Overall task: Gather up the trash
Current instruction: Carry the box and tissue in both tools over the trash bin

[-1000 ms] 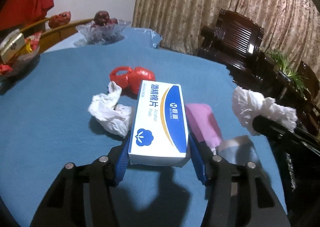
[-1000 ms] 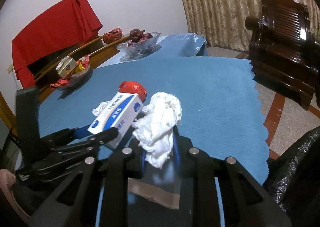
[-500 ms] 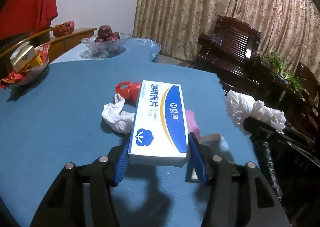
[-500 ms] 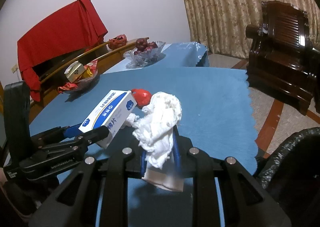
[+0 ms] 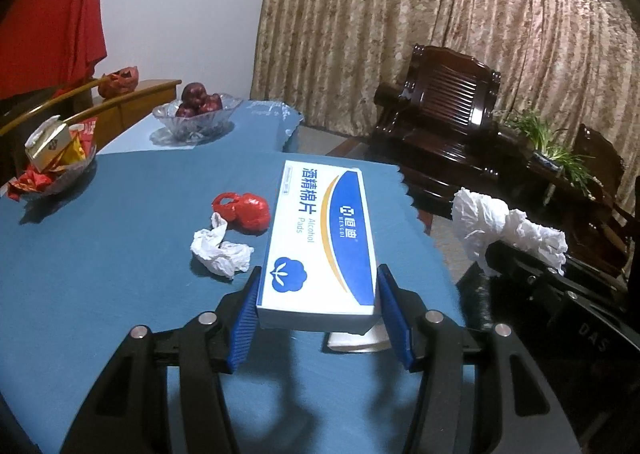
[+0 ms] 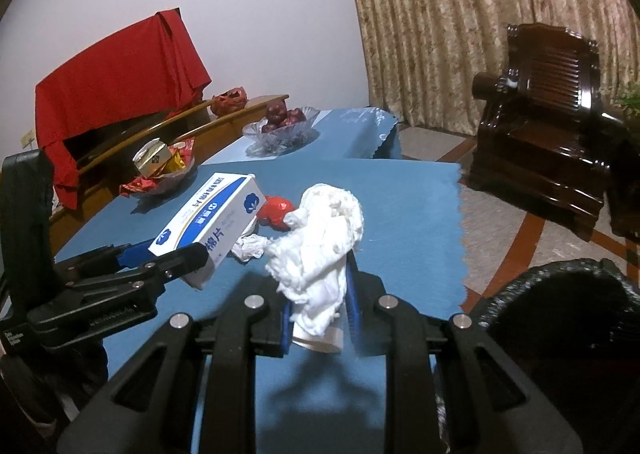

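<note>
My left gripper (image 5: 318, 288) is shut on a white and blue alcohol pads box (image 5: 320, 238), held flat above the blue table (image 5: 100, 254). The same box (image 6: 208, 218) shows at the left of the right wrist view, gripped by the left gripper (image 6: 160, 254). My right gripper (image 6: 318, 294) is shut on a crumpled white tissue wad (image 6: 320, 238), which also shows at the right of the left wrist view as a white tissue wad (image 5: 504, 230). On the table lie a smaller crumpled tissue (image 5: 220, 248) and a red plastic bag (image 5: 244, 210).
A black trash bag (image 6: 560, 314) gapes at the lower right, off the table's edge. A pale paper piece (image 5: 356, 340) lies under the box. A glass fruit bowl (image 5: 192, 120) and a snack dish (image 5: 52, 170) stand at the back. A dark wooden armchair (image 5: 444, 110) stands beyond the table.
Both grippers have risen and drawn back from the table with the box and the tissue wad. The table litter looks smaller and farther, and the black bag fills more of the right view.
</note>
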`<action>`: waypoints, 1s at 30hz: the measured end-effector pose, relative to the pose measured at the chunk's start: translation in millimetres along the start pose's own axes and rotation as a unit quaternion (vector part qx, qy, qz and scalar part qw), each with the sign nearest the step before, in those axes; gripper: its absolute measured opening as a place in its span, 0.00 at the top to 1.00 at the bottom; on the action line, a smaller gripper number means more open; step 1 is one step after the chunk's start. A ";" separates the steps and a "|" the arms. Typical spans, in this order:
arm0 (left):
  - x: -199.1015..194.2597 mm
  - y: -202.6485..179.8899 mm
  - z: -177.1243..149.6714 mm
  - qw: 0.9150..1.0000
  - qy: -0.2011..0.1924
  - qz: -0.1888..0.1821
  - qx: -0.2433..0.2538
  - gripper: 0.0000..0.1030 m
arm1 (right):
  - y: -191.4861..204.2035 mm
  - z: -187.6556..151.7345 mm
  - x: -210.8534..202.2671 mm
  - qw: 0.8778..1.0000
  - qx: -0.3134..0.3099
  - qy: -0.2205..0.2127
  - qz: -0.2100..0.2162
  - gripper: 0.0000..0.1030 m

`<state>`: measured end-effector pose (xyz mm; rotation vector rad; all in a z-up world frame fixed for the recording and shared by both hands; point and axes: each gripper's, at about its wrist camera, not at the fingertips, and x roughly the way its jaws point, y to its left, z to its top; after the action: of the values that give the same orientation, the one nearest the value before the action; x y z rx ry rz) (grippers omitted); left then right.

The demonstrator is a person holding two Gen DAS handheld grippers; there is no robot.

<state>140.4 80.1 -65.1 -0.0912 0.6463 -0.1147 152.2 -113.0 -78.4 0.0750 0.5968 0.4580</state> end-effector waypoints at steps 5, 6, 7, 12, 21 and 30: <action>-16.9 -15.5 -3.1 1.000 -0.008 -0.010 0.005 0.46 | -5.8 -4.4 -26.3 1.000 0.003 -0.008 -0.013 0.80; -19.5 -18.1 -3.9 1.000 -0.008 -0.014 0.005 0.46 | -6.6 -5.4 -30.6 1.000 0.004 -0.010 -0.016 0.80; -21.4 -20.6 -4.6 1.000 -0.008 -0.016 0.006 0.46 | -8.1 -6.9 -36.2 1.000 0.004 -0.012 -0.020 0.80; -33.0 -35.4 -7.9 0.999 -0.011 -0.029 0.013 0.46 | -17.8 -12.7 -58.9 0.999 0.009 -0.019 -0.036 0.80; -39.9 -75.2 -14.0 0.997 -0.008 -0.064 0.037 0.46 | -40.6 -26.5 -91.7 0.997 0.022 -0.025 -0.073 0.80; -29.7 -128.7 -20.3 0.991 0.003 -0.112 0.068 0.46 | -74.7 -45.3 -121.0 0.992 0.043 -0.021 -0.119 0.80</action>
<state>94.6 -44.3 -48.1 -0.0324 0.6319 -0.3758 68.0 -235.7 -67.1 0.0938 0.5750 0.1991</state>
